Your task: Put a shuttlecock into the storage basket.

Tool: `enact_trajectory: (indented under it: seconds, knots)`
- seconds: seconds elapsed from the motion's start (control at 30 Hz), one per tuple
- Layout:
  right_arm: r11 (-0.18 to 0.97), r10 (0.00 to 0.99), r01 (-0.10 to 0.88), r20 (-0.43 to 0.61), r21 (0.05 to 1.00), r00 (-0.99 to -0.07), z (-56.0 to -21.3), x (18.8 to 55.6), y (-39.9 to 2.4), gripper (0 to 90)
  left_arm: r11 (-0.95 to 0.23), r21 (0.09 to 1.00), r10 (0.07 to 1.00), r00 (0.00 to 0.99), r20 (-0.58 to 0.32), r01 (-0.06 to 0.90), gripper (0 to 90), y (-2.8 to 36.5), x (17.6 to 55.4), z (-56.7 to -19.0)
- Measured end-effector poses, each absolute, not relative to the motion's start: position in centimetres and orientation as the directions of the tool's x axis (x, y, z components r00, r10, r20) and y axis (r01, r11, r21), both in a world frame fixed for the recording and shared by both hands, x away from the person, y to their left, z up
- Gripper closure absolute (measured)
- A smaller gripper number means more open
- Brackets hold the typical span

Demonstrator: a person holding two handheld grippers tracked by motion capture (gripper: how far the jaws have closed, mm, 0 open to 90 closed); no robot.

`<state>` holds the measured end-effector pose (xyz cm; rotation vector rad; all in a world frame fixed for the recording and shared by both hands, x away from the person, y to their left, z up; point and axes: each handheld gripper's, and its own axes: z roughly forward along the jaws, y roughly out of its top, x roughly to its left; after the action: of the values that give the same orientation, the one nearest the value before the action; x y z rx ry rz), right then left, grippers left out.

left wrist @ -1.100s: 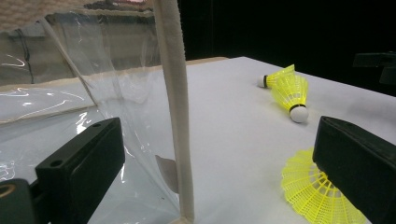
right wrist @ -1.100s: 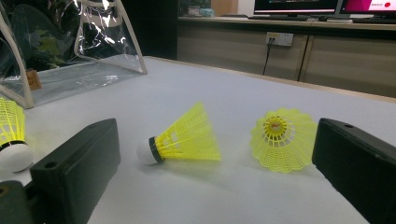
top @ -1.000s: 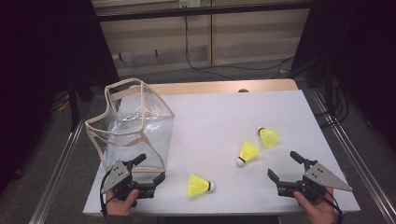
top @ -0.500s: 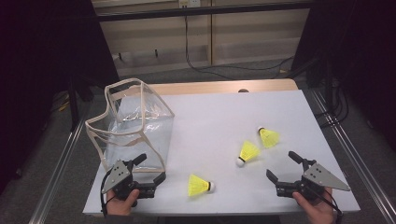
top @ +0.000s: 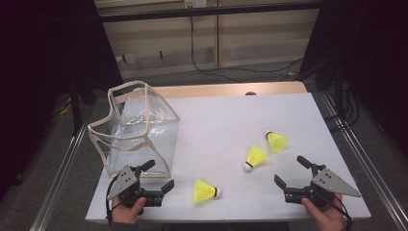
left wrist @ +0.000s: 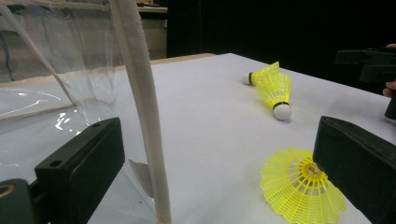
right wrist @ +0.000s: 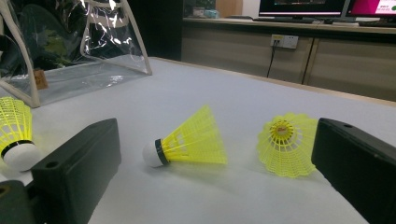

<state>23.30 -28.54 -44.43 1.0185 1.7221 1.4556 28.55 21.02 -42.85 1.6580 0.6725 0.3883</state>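
three yellow shuttlecocks lie on the white worktop (top: 231, 120), and a clear bag (top: 137, 127) stands open at the far left, so the work in hand looks like gathering them into it. both tongs rest at the near edge with their jaws spread and nothing pinched: the left tongs (top: 153, 179) just in front of the bag, the right tongs (top: 292, 172) at the near right.

the near shuttlecock (top: 206, 191) lies on its side just to the right of the left tongs, its cork pointing right. the middle shuttlecock (top: 255, 158) and the far shuttlecock (top: 276, 141) lie close together just beyond the right tongs; in the right gripper view the middle one (right wrist: 189, 139) sits squarely between the jaws.

for a good grasp, i'd close on the cork or the stiff base of the skirt, not the flared mesh, which will likely flex and slip. come in low and level so one jaw doesn't push the light thing away. the bag's rim sags inward, so lift high enough to clear its trim (left wrist: 142, 107) before letting go.
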Motion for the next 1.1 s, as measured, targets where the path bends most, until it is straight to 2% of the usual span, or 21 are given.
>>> enact_trajectory:
  seconds: [1.1]
  knots:
    - [0.082, 0.870, 0.146, 0.000, 0.986, -0.492, -44.4, 23.2, -28.3, 1.5, -0.164, 0.957, 0.501, 0.856, -0.127, 0.238, 2.1, 18.1, 28.6, -42.4]
